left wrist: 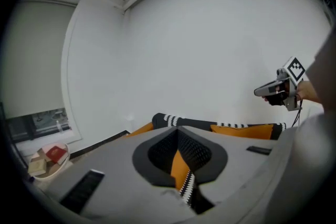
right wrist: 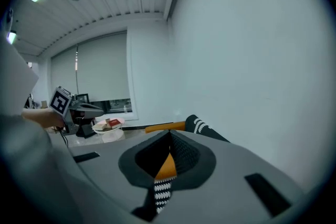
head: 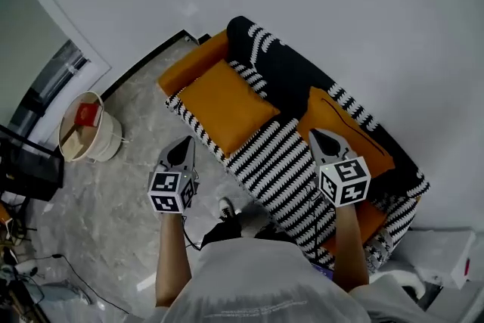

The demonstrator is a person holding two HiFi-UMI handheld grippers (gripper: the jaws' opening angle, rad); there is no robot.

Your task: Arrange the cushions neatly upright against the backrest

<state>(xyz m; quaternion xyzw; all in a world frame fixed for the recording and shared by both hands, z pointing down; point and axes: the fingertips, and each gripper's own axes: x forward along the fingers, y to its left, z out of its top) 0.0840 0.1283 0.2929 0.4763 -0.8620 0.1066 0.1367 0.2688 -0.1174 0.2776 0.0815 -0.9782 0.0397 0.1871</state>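
Note:
A black-and-white zigzag sofa point(head: 281, 163) with orange armrests stands against the white wall. One orange cushion point(head: 225, 104) lies on the left part of the seat, its far edge by the black backrest point(head: 283, 68). A second orange cushion point(head: 333, 111) leans on the backrest at the right. My left gripper point(head: 184, 144) is shut and empty, held up over the floor in front of the sofa's left end. Above the right half of the seat, just before the second cushion, my right gripper point(head: 324, 136) is also shut with nothing in it. Orange fabric shows beyond the closed jaws in both gripper views.
A white tub point(head: 89, 131) with a red thing inside stands on the marble floor at the left, below a window. Dark equipment point(head: 29, 169) and cables lie at the far left. A white box point(head: 446, 259) sits past the sofa's right end.

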